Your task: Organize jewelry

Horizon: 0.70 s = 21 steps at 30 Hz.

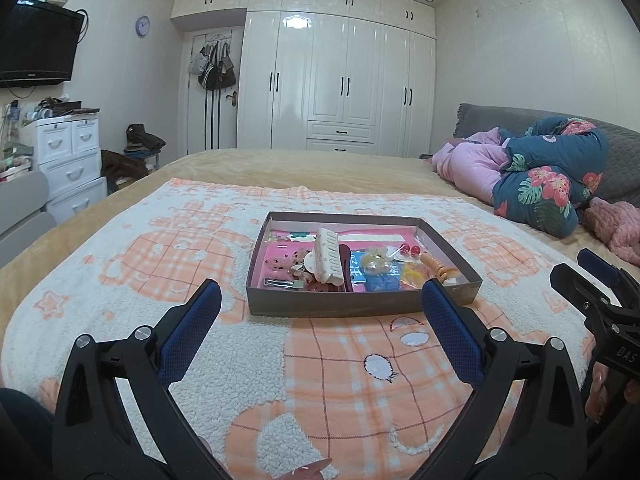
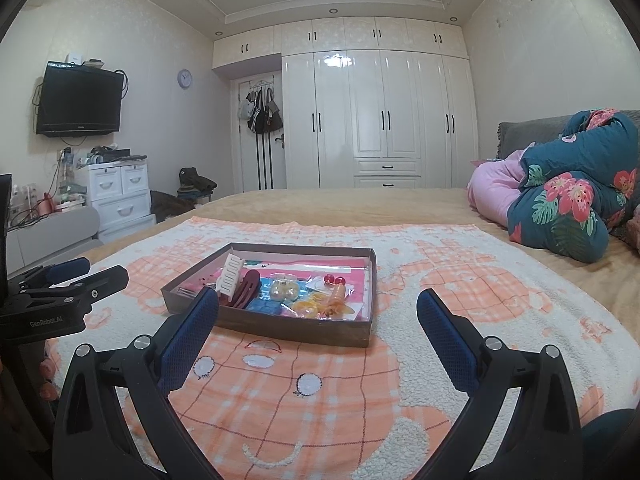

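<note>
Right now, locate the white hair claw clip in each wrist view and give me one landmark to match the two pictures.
Left wrist view: the white claw clip stands near the middle of the brown box, leaning over the other accessories, centre of the picture.
Right wrist view: the white claw clip sits at the box's left end, left of centre.
Shared landmark: the dark red clip lies right beside it in both.

small trinkets (image 1: 298,270) indistinct, floral quilt (image 2: 580,184) cropped

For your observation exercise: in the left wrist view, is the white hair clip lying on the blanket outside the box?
No, the white hair clip lies inside the box, on top of other accessories.
</note>
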Tool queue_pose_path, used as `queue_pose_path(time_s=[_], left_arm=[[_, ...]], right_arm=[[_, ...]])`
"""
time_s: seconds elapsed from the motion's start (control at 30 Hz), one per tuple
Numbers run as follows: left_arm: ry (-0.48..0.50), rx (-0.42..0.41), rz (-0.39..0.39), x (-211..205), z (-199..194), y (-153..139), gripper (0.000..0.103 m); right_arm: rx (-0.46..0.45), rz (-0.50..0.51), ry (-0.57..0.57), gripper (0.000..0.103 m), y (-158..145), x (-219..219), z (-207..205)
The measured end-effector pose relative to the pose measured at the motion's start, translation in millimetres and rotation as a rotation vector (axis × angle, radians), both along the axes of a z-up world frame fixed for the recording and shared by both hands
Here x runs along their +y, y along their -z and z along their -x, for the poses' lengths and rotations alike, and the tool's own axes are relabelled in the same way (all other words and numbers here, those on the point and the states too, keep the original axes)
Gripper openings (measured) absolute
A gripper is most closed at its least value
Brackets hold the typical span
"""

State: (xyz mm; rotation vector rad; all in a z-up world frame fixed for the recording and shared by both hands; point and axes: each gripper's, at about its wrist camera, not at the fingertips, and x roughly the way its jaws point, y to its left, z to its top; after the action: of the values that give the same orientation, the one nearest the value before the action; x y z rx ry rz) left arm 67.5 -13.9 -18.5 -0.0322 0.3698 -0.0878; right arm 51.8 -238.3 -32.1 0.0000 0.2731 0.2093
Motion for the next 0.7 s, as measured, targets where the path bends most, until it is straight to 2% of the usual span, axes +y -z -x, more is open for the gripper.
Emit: queue_pose_path(time_s=[0.7], left_arm=[[-0.001, -0.001, 0.000, 0.0, -0.6, 0.2, 0.092]], right_arm=[[0.007, -0.001, -0.001, 0.097, 2.5, 0.1, -1.3]])
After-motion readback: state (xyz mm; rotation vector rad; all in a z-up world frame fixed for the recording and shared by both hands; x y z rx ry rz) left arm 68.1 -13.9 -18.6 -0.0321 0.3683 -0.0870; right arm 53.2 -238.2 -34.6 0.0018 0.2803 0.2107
